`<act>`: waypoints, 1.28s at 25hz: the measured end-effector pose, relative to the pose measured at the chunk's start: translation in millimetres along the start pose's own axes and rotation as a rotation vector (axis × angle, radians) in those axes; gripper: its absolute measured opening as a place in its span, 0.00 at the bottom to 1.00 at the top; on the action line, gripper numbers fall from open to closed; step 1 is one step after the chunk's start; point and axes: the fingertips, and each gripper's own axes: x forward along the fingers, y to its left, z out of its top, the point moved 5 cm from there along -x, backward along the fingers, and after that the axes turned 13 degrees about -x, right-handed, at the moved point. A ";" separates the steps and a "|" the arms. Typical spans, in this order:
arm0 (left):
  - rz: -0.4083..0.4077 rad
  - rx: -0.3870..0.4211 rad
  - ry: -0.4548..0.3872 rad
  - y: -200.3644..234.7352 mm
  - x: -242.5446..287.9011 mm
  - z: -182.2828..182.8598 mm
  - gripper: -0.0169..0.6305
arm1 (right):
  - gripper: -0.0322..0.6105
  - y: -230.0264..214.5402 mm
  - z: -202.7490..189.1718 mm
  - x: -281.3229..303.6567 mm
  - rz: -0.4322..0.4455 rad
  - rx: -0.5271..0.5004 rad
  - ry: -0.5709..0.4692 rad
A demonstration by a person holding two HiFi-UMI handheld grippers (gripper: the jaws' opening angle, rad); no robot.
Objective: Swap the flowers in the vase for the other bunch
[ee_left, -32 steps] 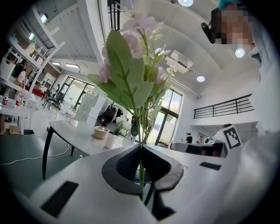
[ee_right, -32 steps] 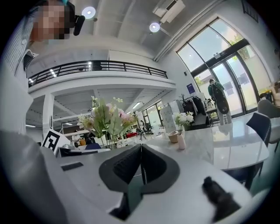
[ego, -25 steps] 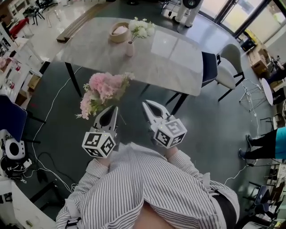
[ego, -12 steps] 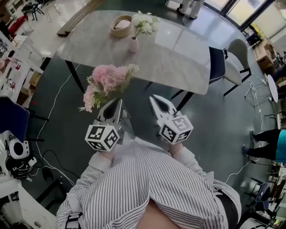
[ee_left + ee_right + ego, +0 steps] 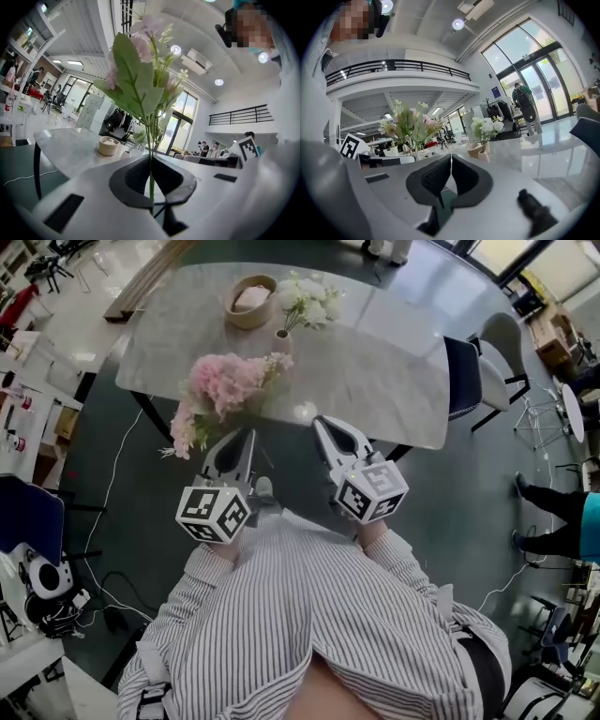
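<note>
My left gripper (image 5: 243, 438) is shut on the green stems of a pink flower bunch (image 5: 223, 390), whose blooms and leaves rise above the jaws in the left gripper view (image 5: 140, 70). My right gripper (image 5: 327, 427) is shut with nothing in it; its jaws meet in the right gripper view (image 5: 451, 161). On the grey marble table (image 5: 375, 381) stands a small pink vase (image 5: 281, 341) with white flowers (image 5: 307, 298), also seen in the right gripper view (image 5: 486, 127). Both grippers hover at the table's near edge.
A beige round bowl (image 5: 249, 302) sits on the table behind the vase. A dark chair (image 5: 464, 376) and a pale chair (image 5: 506, 348) stand at the table's right side. A person's legs (image 5: 562, 521) are at far right. Cables lie on the dark floor.
Both grippers have moved forward toward the table, carrying the pink bunch up to the table's near edge. The vase with white flowers stays in place.
</note>
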 end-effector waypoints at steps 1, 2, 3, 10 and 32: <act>-0.001 0.000 0.000 5.7 6.6 7.1 0.06 | 0.08 -2.7 3.5 9.6 -0.004 -0.002 -0.001; -0.004 0.001 0.000 11.2 13.4 14.2 0.06 | 0.08 -5.6 6.9 19.0 -0.008 -0.004 -0.001; -0.007 0.003 -0.001 16.4 20.2 21.3 0.06 | 0.08 -8.5 9.9 28.1 -0.012 -0.006 0.000; -0.033 0.009 -0.006 52.6 62.8 60.4 0.06 | 0.08 -28.4 17.4 83.9 -0.049 -0.007 0.005; -0.048 -0.046 0.074 107.5 139.5 82.8 0.06 | 0.08 -63.6 11.2 155.9 -0.069 0.051 0.071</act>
